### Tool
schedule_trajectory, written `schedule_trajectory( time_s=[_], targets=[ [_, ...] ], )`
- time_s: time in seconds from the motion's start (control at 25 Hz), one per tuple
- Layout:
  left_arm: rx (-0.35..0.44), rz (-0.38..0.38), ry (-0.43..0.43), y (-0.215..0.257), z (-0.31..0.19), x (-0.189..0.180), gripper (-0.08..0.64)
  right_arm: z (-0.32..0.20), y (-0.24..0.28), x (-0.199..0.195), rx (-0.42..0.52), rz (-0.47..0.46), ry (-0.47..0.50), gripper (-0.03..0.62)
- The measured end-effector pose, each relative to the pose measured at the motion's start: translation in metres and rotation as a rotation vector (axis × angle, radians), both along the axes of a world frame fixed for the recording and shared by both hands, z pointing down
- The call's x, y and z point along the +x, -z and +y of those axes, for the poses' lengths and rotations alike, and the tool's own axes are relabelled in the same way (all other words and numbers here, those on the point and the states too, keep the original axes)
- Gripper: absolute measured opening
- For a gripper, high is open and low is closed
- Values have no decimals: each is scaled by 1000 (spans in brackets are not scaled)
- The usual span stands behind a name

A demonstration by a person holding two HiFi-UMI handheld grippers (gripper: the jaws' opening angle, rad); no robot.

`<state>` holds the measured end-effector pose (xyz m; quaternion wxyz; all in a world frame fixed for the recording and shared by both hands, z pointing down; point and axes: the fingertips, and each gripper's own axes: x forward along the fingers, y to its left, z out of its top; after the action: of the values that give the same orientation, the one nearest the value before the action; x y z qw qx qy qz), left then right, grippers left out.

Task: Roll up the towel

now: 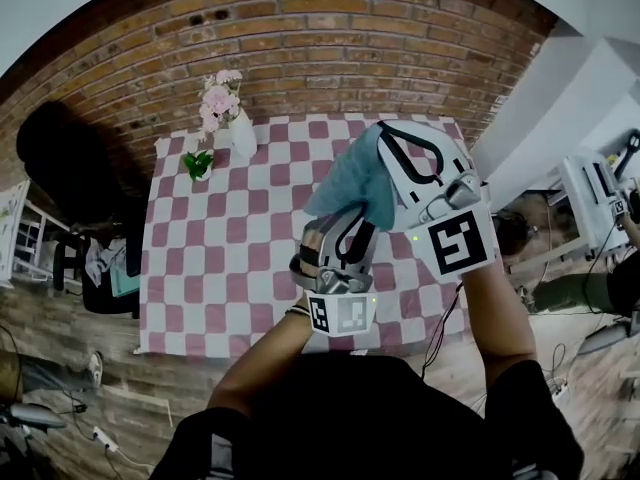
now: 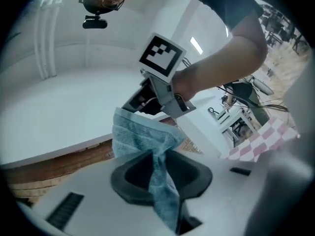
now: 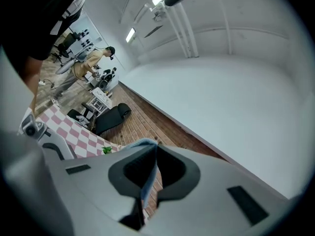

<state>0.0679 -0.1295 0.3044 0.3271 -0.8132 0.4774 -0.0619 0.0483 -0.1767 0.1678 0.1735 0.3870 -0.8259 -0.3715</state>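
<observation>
The towel (image 1: 348, 183) is held in the air above the checked worktop (image 1: 215, 268) and touches it nowhere. The right hand-held gripper (image 3: 152, 171) is closed on a thin edge of the cloth. The left hand-held gripper (image 2: 160, 176) is clamped on a bunched fold, with a tail passing back through its jaws. Little cloth is seen inside the right jaws, so that edge could be pulled free if the two are drawn apart too hard. Because the left grip is taken on a gathered wad, creases could be carried into the roll and a loose, lopsided roll produced. The vase (image 1: 243, 136) is well apart and unlikely to be struck.
</observation>
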Motion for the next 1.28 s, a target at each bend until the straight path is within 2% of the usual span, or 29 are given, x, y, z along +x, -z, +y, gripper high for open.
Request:
schedule_trajectory(
  time_s=[0.04,0.08,0.24,0.48,0.68,0.8,0.96,1.04,1.16,1.28],
  targets=[
    [-5,17,0,5,-1,-1,14,-1,-2,6,0,-16,-12,12],
    [-15,26,-9,9,-2,-2,8,-3,-5,12,-6,-41,-24,12],
    [-65,58,-66,14,-4,-15,6,-8,-12,29,-28,-103,-55,12],
    [-69,167,-64,51,-20,-51,6,-11,-43,59,-81,-133,-128,12],
    [-29,155,-64,80,-39,-64,5,-4,-78,68,-143,-167,-153,14],
    [-43,198,-71,95,-48,-69,5,3,-97,66,-186,-196,-142,14],
    [-32,170,-81,117,-58,-63,5,17,-119,58,-228,-239,-106,15],
    [-9,141,-84,127,-63,-58,5,25,-128,51,-257,-265,-73,47],
    [30,89,-77,140,-67,-56,5,44,-148,38,-277,-279,-60,197],
    [54,92,-73,151,-69,-57,5,59,-169,34,-341,-451,-62,266]
  ],
)
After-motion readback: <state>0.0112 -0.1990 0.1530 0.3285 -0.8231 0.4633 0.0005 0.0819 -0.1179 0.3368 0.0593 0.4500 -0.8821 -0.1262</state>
